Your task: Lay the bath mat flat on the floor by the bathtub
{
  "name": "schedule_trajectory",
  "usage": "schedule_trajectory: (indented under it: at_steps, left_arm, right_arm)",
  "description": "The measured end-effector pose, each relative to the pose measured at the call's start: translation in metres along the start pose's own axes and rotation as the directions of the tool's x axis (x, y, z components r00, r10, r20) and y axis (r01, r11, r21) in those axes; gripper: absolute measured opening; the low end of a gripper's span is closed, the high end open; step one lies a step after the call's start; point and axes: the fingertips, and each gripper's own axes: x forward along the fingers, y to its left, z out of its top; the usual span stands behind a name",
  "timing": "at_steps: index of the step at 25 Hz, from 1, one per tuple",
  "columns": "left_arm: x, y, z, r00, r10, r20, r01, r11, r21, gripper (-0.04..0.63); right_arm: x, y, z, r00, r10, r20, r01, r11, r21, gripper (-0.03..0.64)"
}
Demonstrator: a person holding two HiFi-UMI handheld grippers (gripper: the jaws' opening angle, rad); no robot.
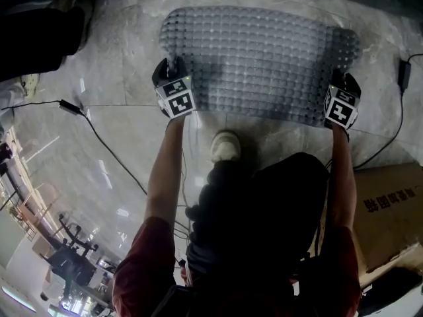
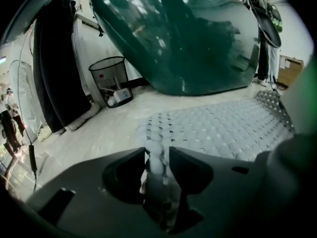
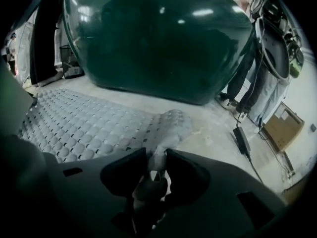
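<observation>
The left hand-held gripper (image 2: 158,152) has its jaws standing wide. The near left corner of the bath mat (image 1: 264,58) rises up between them, with a thin sliver of light beside it, so the pads do not seem to press on it. The right hand-held gripper (image 3: 156,155) has its jaws only a little apart. The mat's near right corner is folded into a narrow ridge that fills the gap, with both pads against it. Each gripper points steeply down, its marker cube (image 1: 177,100) facing up at the head camera.

The mat is grey and studded, with small holes between the bumps. Apart from the two lifted near corners, it lies spread on the pale stone floor (image 1: 112,144) right in front of the dark green bathtub (image 2: 188,38), its far long edge running along the tub's foot.

A black wire waste bin (image 2: 108,76) stands on the floor just off the tub's left end, and dark hanging cloth (image 2: 57,63) is further out on that side. Off the tub's right end a black power adapter (image 3: 241,139) lies on the floor with its cable trailing away. A person's legs (image 3: 257,83) stand close to that end, and a cardboard box (image 3: 282,125) sits further from the tub. On the side of the mat away from the tub, the person's pale shoe (image 1: 225,145) rests on the floor between the two arms.
</observation>
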Motion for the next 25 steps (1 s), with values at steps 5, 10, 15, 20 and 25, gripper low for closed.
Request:
schedule_trajectory:
  at_steps: [5, 10, 15, 20, 25]
  left_arm:
    - [0.008, 0.002, -0.010, 1.000, -0.002, -0.024, 0.003, 0.999, 0.039, 0.156]
    - [0.007, 0.002, -0.008, 1.000, 0.003, -0.007, -0.002, 0.998, 0.056, 0.156]
    - [0.002, -0.004, -0.005, 1.000, -0.012, 0.004, 0.012, 0.998, 0.062, 0.156]
    - [-0.003, -0.014, -0.005, 1.000, -0.029, 0.006, 0.029, 0.998, 0.047, 0.158]
    - [-0.009, -0.022, -0.002, 0.999, -0.043, 0.019, 0.042, 0.998, 0.040, 0.158]
  right_arm:
    - [0.007, -0.009, -0.009, 1.000, -0.014, -0.026, 0.016, 0.998, 0.065, 0.166]
    - [0.007, -0.017, -0.014, 0.999, -0.032, -0.014, 0.033, 0.993, 0.113, 0.207]
    - [0.004, -0.009, -0.005, 1.000, -0.018, -0.005, 0.018, 1.000, -0.023, 0.304]
    - [0.004, 0.009, -0.005, 0.999, 0.032, 0.000, -0.032, 0.998, -0.051, 0.307]
    - [0.005, 0.016, -0.008, 0.999, 0.041, 0.002, -0.041, 0.999, -0.028, 0.307]
